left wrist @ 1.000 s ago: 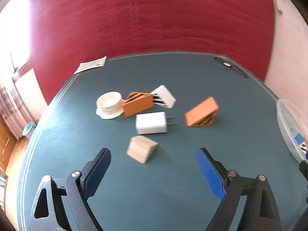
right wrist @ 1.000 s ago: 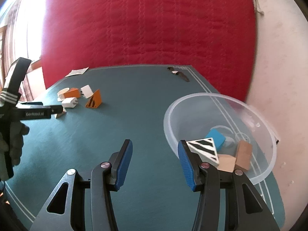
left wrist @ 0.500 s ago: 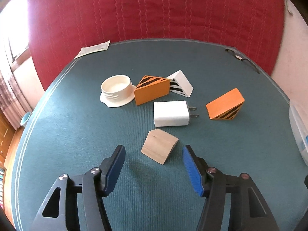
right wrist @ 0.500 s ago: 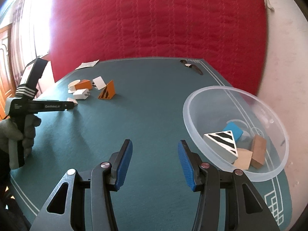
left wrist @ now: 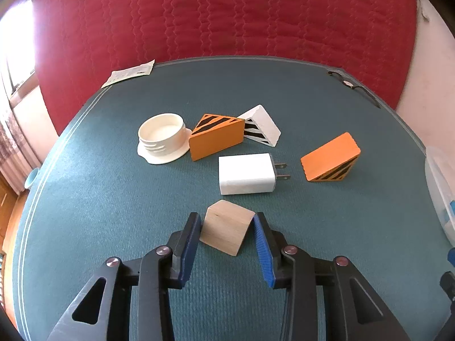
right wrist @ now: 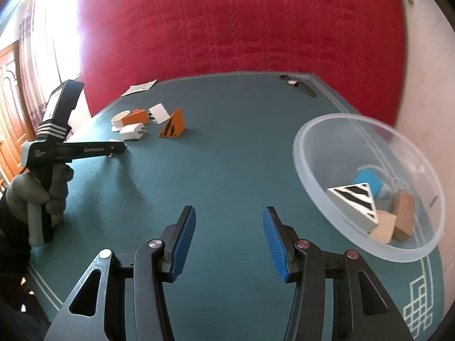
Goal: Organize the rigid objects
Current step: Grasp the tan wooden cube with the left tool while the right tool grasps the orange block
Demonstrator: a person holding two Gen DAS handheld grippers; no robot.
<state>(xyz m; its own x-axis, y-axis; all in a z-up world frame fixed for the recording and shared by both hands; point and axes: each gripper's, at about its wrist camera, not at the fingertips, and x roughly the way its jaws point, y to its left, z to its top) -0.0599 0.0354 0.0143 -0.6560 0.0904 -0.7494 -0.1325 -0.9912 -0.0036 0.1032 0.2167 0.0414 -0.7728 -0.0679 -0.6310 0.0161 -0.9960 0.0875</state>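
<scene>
A plain wooden wedge (left wrist: 226, 230) lies on the teal table between the blue pads of my left gripper (left wrist: 227, 223); the pads touch both its sides. Beyond it lie a white charger plug (left wrist: 246, 174), two orange striped wedges (left wrist: 216, 139) (left wrist: 330, 162), a white striped wedge (left wrist: 261, 129) and a cream round lid (left wrist: 162, 137). My right gripper (right wrist: 229, 226) is open and empty above the table, left of a clear plastic bowl (right wrist: 335, 199) holding a white striped wedge (right wrist: 355, 201), a blue block and wooden blocks. The left gripper (right wrist: 113, 149) also shows in the right wrist view.
A paper slip (left wrist: 130, 72) lies at the table's far left edge and a dark strap (left wrist: 352, 86) at the far right. A red quilted wall stands behind. The bowl's rim (left wrist: 438, 187) shows at the right of the left wrist view.
My left gripper has moved forward over the wooden wedge and closed its jaws onto it. The right gripper has drawn back slightly from the bowl and stays open.
</scene>
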